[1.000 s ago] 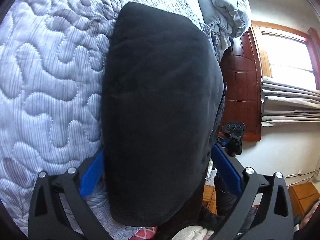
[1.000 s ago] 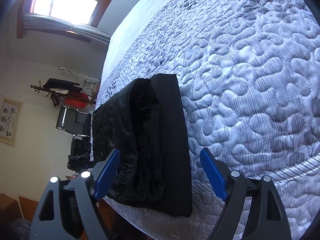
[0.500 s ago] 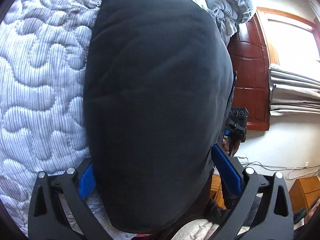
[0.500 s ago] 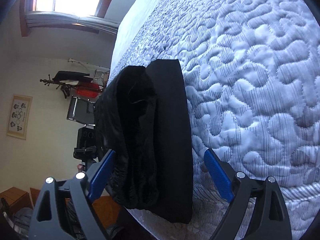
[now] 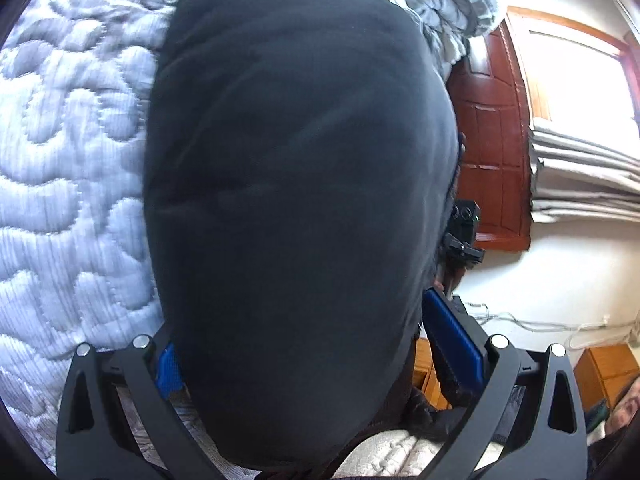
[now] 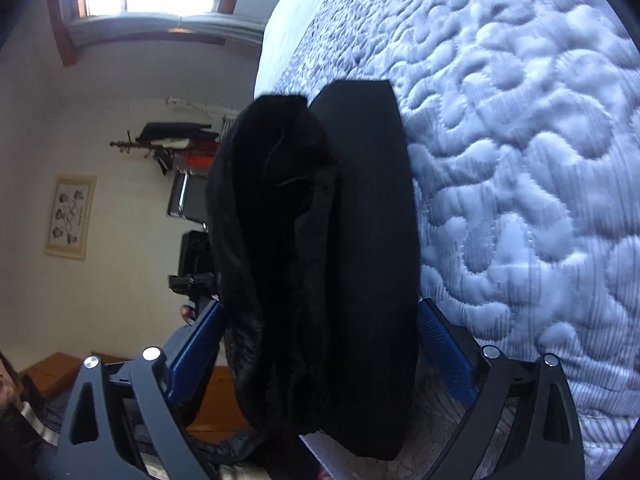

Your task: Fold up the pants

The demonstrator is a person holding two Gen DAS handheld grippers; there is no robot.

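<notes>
Pants point(image 6: 352, 248): black folded bundle on quilted bed point(image 6: 520, 140), centre of both wrist views.
Left gripper point(image 5: 304, 356): fingers spread, straddling bundle — contact cannot be told.
Right gripper point(image 6: 320, 344): jaws opening, bundle between, unclamped.
Technique: advance level, then close evenly — layers kept aligned.

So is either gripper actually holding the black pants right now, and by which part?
Neither clearly grips. The folded black pants lie on the bed between the right gripper fingers, whose jaws are opening; the left gripper straddles them, contact unclear.
</notes>
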